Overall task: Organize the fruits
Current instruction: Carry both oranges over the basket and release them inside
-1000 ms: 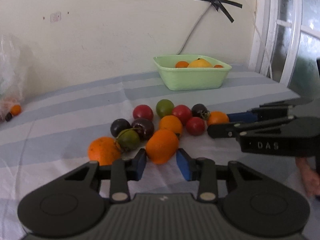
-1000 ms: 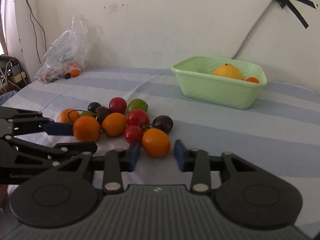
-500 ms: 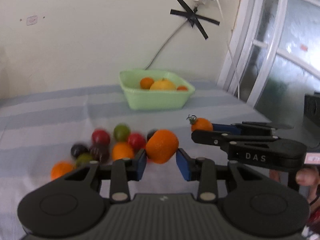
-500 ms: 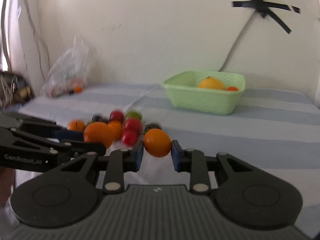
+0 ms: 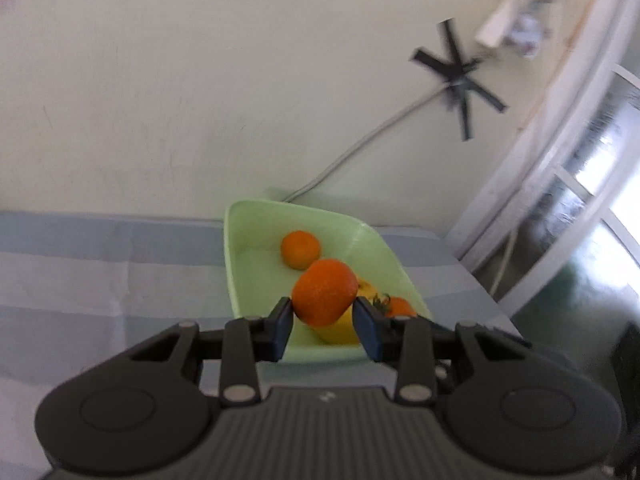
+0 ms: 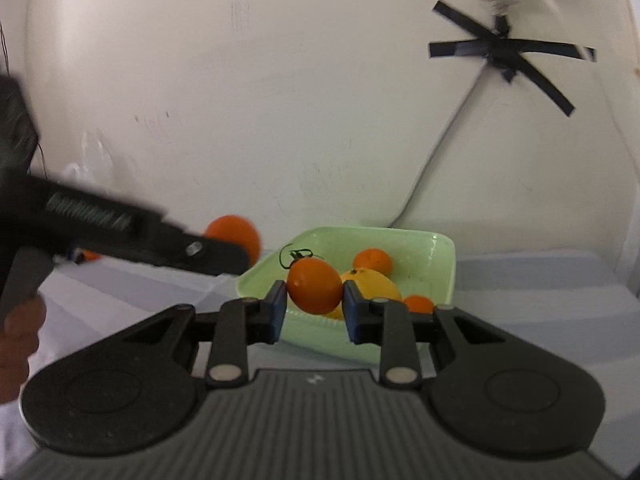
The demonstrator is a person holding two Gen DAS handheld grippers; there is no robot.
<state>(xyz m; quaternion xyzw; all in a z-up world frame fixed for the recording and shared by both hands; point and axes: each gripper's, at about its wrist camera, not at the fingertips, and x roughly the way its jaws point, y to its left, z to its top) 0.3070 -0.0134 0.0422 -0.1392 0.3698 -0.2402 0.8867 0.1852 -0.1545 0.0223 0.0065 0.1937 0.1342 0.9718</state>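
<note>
Left wrist view: the left gripper [image 5: 323, 322] pinches a rough orange [image 5: 325, 297] between its blue pads, carried over the green basket [image 5: 236, 268] so it can drop beside the fruit already sorted there. The right gripper [image 6: 315, 312] likewise clamps a stemmed orange tomato [image 6: 315, 286] at the basket's near rim, on the striped counter [image 5: 100, 280].

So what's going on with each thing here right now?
Left gripper: shut on an orange, held above the basket.
Right gripper: shut on a stemmed tomato, near the basket.
Green basket: upright, holding a yellow fruit and two small orange ones.
</note>
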